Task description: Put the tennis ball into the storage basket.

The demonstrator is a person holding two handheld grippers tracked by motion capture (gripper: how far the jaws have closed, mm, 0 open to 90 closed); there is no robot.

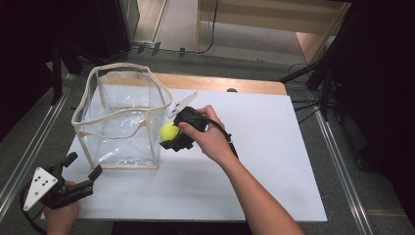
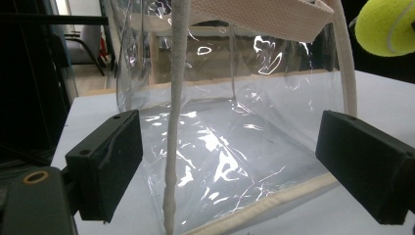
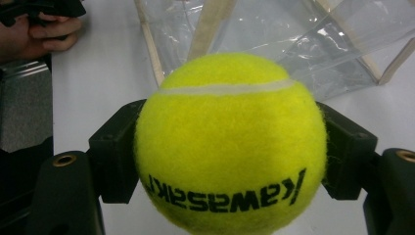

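Tennis ball (image 3: 230,147) between jaws, lettering seemingly "kawasaki"

One yellow tennis ball (image 1: 169,131) sits just beside the clear bag's right wall, pinched between the two jaws of the right gripper (image 1: 172,137). There is one clear plastic bag (image 1: 120,115) with cream edging, standing open. Two handheld grippers are counted: the right one against the bag's right side, and the left gripper (image 1: 80,169) near the bag's front left corner, jaws apart. One white board (image 1: 274,161) lies under the bag, on one wooden table (image 1: 220,84).
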